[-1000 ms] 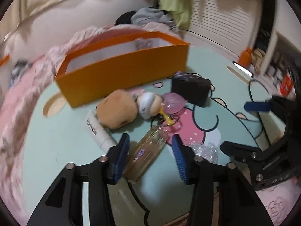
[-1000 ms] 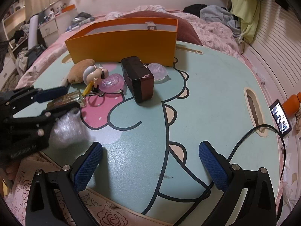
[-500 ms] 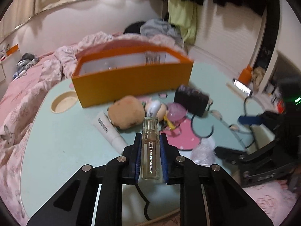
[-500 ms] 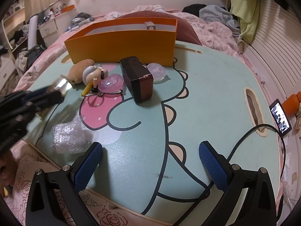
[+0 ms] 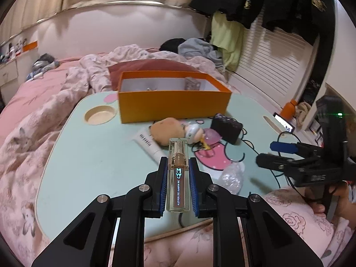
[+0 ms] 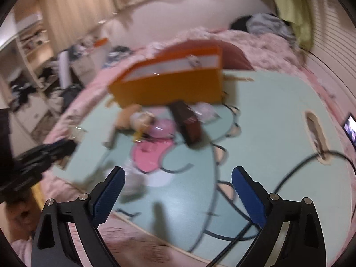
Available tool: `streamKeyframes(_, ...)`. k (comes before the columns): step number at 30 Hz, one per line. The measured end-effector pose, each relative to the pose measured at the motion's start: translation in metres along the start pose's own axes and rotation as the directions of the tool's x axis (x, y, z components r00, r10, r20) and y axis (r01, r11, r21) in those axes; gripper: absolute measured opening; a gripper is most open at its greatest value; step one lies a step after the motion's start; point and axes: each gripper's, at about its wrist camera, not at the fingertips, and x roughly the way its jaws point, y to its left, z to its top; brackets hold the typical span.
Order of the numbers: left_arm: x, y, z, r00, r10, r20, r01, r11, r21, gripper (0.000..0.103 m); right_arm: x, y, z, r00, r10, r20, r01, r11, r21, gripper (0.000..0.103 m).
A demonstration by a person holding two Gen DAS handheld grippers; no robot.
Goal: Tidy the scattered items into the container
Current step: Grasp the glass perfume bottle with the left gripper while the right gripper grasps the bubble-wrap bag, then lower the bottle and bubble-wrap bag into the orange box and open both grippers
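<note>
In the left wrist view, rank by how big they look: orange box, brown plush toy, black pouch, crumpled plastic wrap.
1. Orange box, by far the largest.
2. Brown plush toy.
3. Black pouch and crumpled plastic wrap look about alike; the wrap lies nearer the camera, so I won't rank them.

box (image 5: 173,104) behind toy (image 5: 168,130) (on table (image 5: 89,155))

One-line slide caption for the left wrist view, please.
Left gripper clamps a clear cosmetic tube above the teal table, orange box and scattered items ahead.
</note>
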Motion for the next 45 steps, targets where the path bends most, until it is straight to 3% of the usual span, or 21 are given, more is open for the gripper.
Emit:
streamKeyframes(3,-0.002,0.007,-0.001,1.000,0.009,0.004,-0.009,1.000,-0.025,0.019,0.011,0.034,0.004,0.999,0.035,-0.033,-0.040,0.987,-0.157,0.096)
streamKeyframes(7,-0.004,0.009,-0.003,1.000,0.009,0.009,-0.009,1.000,-0.030,0.019,0.039,0.067,0.005,0.992,-0.041,-0.118,0.003,0.953,-0.301,0.087)
streamKeyframes(9,-0.005,0.009,-0.003,1.000,0.011,0.012,-0.011,1.000,-0.028,0.019,0.059,0.068,0.004,0.977,-0.069,-0.202,0.006,0.955,-0.297,0.068)
streamKeyframes(11,-0.005,0.010,-0.003,1.000,0.013,0.012,-0.012,0.999,-0.030,0.019,0.062,0.062,0.003,0.974,-0.069,-0.216,0.005,0.960,-0.281,0.032)
streamKeyframes(20,0.004,0.015,0.015,1.000,-0.006,0.002,0.007,0.998,-0.063,0.019,0.035,0.034,0.029,0.993,0.014,-0.119,-0.029,0.992,-0.124,0.032)
streamKeyframes(28,0.030,0.025,0.101,0.999,0.026,0.038,-0.024,0.999,-0.041,0.019,0.039,0.022,0.108,0.999,-0.050,0.017,0.051,0.995,-0.081,0.032)
streamKeyframes(33,0.072,0.034,0.150,0.999,0.032,0.007,-0.032,0.998,-0.050,0.019,0.066,0.007,0.157,0.994,-0.108,0.025,0.109,0.993,-0.047,0.032)
streamKeyframes(36,0.097,0.040,0.160,0.997,0.080,-0.006,-0.080,0.996,-0.033,0.019,0.089,0.001,0.175,0.991,-0.132,-0.012,0.131,0.991,-0.039,0.032)
streamKeyframes(40,0.128,0.049,0.165,0.995,0.075,-0.066,-0.079,0.995,-0.062,0.019,0.121,-0.003,0.183,0.981,-0.186,-0.064,0.182,0.981,-0.062,0.033)
streamKeyframes(42,0.140,0.052,0.168,0.991,0.094,-0.090,-0.101,0.992,-0.074,0.023,0.132,-0.008,0.185,0.973,-0.214,-0.084,0.211,0.976,-0.051,0.037)
streamKeyframes(45,0.141,0.051,0.171,0.989,0.124,-0.078,-0.130,0.989,-0.074,0.034,0.134,-0.019,0.187,0.973,-0.219,-0.080,0.219,0.976,-0.004,0.058)
